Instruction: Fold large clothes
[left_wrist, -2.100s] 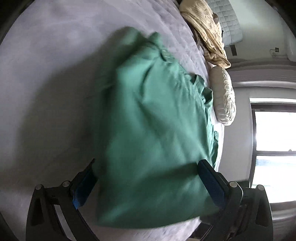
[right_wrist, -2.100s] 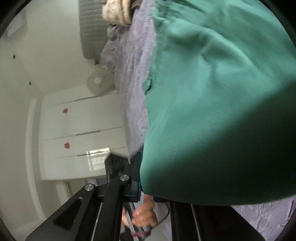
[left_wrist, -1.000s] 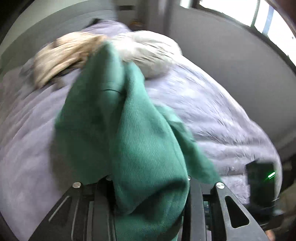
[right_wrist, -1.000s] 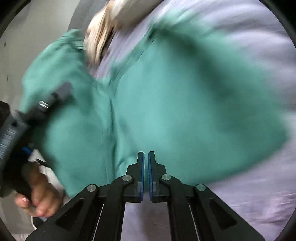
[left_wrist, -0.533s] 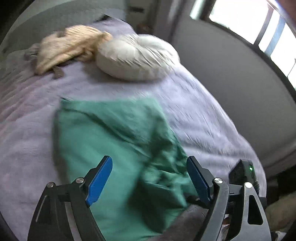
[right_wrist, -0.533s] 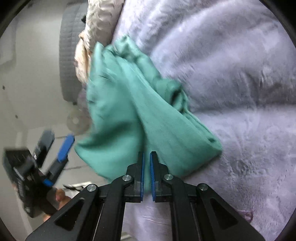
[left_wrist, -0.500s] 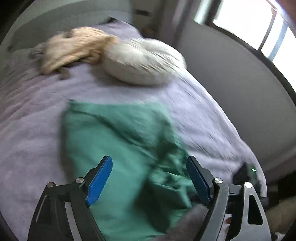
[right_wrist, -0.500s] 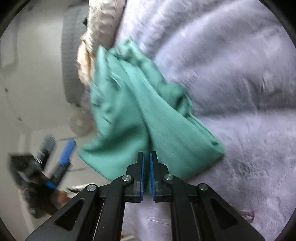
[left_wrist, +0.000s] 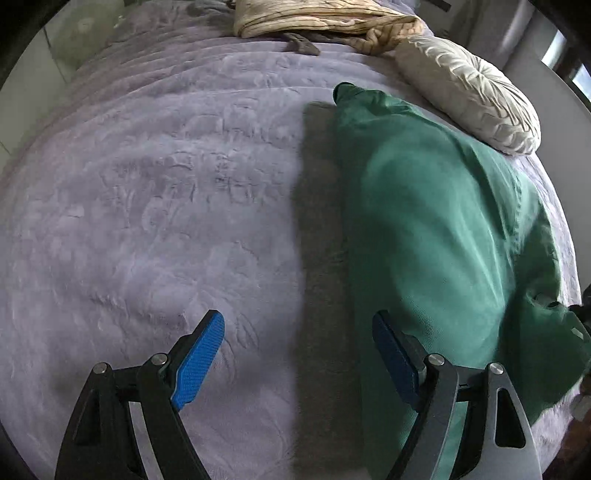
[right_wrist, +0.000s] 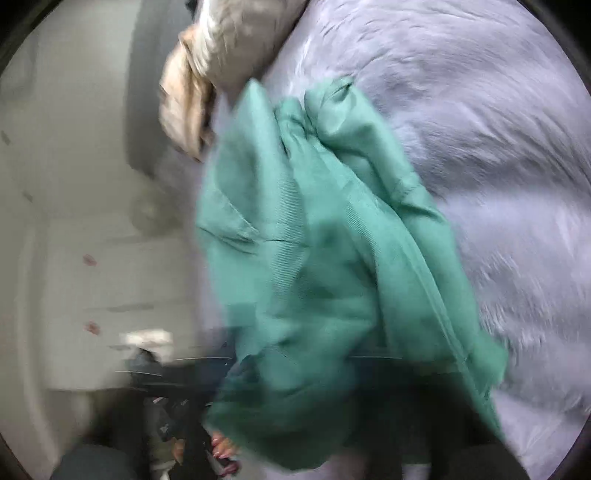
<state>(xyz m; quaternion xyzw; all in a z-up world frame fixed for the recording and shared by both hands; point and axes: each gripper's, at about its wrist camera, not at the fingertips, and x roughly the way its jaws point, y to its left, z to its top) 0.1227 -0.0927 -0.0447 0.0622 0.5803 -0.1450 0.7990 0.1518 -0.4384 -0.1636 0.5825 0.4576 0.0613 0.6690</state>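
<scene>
A green garment (left_wrist: 436, 221) lies folded in a long strip on the lilac bedspread (left_wrist: 166, 206), on the right side of the left wrist view. My left gripper (left_wrist: 299, 350) is open and empty, with its right finger (left_wrist: 391, 354) at the garment's near left edge. In the right wrist view the same garment (right_wrist: 317, 280) is bunched and blurred by motion, and it covers the lower middle where my right gripper's fingers would be. The right gripper's fingers are hidden.
A cream round pillow (left_wrist: 469, 92) lies at the far right of the bed. A beige knitted blanket (left_wrist: 325, 18) lies along the far edge. A hand with painted nails (right_wrist: 221, 454) shows at the bottom of the right wrist view.
The left gripper has let go of the garment, opened and swung left. The garment now lies flatter on the bed. The right view has swung and blurred, and cloth now covers the gripper.
</scene>
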